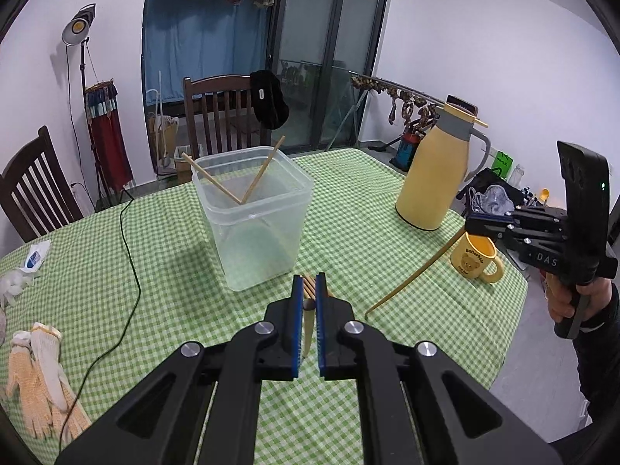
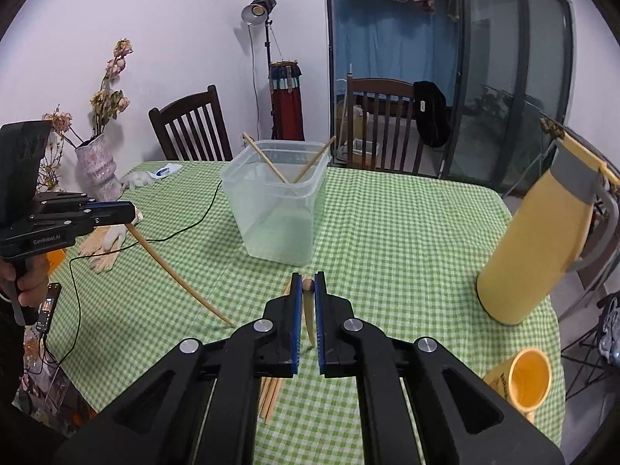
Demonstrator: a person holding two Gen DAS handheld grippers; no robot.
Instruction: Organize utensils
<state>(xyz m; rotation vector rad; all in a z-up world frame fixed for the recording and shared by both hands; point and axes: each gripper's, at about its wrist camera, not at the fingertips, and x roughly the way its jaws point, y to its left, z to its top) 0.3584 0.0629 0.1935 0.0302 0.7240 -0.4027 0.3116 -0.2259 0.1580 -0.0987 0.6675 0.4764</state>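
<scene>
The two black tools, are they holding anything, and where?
Yes. The left tool and the right tool each pinch one chopstick near its top end, tip hanging down.

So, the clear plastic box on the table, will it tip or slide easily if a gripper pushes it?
The clear plastic box looks thin-walled and holds only two chopsticks, so it is probably light and may slide on the checked tablecloth. It stands rather tall, so a push near the rim might tip it; a low push seems safer.
</scene>
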